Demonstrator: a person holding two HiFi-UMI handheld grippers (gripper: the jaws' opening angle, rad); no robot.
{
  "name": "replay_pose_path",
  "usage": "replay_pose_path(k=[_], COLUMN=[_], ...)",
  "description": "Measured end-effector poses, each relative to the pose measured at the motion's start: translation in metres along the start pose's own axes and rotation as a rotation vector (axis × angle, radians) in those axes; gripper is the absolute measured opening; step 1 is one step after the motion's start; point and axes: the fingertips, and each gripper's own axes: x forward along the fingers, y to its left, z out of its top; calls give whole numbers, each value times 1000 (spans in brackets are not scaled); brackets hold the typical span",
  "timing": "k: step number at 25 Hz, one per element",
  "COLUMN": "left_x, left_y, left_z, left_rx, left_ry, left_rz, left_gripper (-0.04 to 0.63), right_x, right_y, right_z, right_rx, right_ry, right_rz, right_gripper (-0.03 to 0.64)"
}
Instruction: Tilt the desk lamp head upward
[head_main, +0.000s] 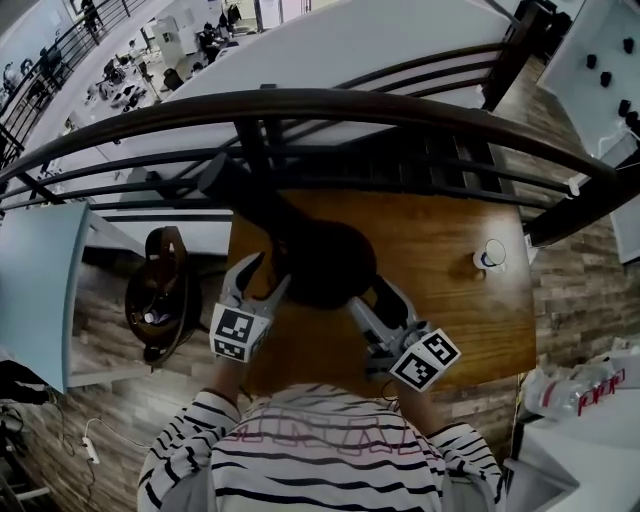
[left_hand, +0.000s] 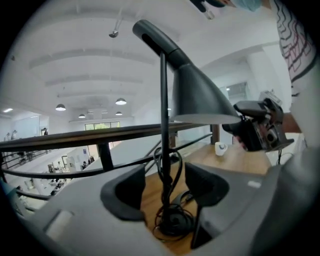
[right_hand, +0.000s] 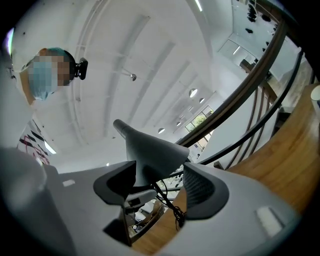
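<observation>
A black desk lamp stands on the wooden table (head_main: 440, 240). From above, its cone-shaped head (head_main: 325, 262) hides the base. My left gripper (head_main: 268, 272) is at the head's left side and my right gripper (head_main: 370, 295) at its lower right. In the left gripper view the thin pole (left_hand: 163, 125) rises between the open jaws of that gripper (left_hand: 165, 187) with a gap on each side; the head (left_hand: 200, 97) is above and the base with its coiled cable (left_hand: 172, 222) is below. In the right gripper view the head (right_hand: 150, 150) sits between that gripper's (right_hand: 160, 182) spread jaws, unclamped.
A dark curved railing (head_main: 300, 105) runs along the table's far side, with a drop to a lower floor beyond it. A small white cup (head_main: 490, 255) stands near the table's right edge. A dark round object (head_main: 160, 290) sits left of the table.
</observation>
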Motion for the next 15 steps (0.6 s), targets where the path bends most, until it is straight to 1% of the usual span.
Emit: replay_pose_path(k=[3,6,7,10,13,15], left_x=[17,28,30,33,37,38], left_y=[-2,-3,-3,-4,-7,-7], left_z=[-13,-16,-15,-10,-11,-12], left_rx=[1,1,2,12,11,9], left_ry=[29,33,28,7,-3,-5], left_rz=[-29,-57,-65,-79,-79,-74], left_gripper=[242,241,230,136,115,81], right_x=[0,2,3,6,3,0], right_y=[-6,-8,-7,-5,-5,-5], right_z=[1,2,3,2,0,-1], right_rx=[8,20,23,28,33,40], right_ry=[-8,-21,-25,-31,-33,-35], right_rz=[-4,-15,-18,-23,-21,-20], right_gripper=[282,283,284,284,284,284])
